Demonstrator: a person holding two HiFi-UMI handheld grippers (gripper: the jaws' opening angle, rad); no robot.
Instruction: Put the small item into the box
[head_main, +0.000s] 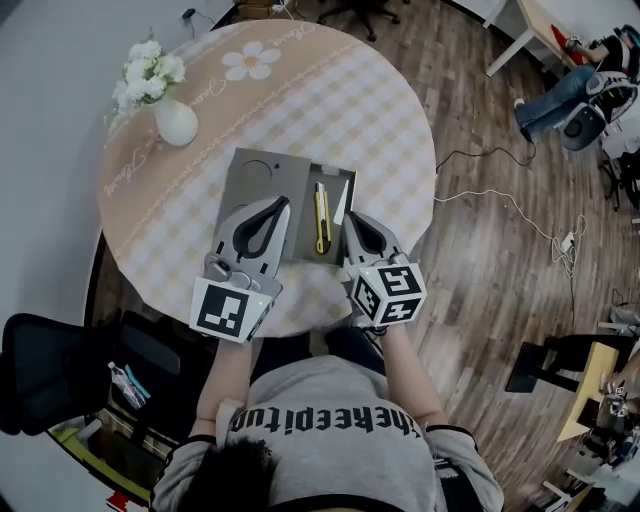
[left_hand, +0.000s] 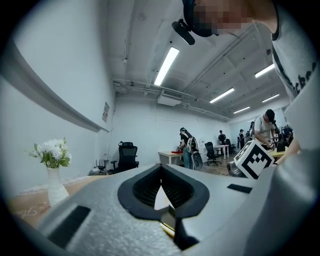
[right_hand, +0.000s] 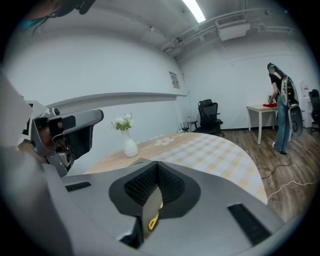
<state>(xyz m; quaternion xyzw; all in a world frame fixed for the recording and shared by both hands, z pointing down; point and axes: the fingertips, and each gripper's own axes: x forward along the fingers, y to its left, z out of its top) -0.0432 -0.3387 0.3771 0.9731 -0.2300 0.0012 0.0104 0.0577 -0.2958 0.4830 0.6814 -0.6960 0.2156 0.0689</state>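
Lying in box (head_main: 306, 200), slim yellow cutter (head_main: 321, 218).

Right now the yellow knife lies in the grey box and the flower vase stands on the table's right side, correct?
No. The head view shows the flower vase on the left side of the table. The yellow knife does lie in the grey box.

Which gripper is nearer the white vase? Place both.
Left. The left gripper is over the grey box, right of the vase; the right gripper is farther right, beyond the yellow knife.
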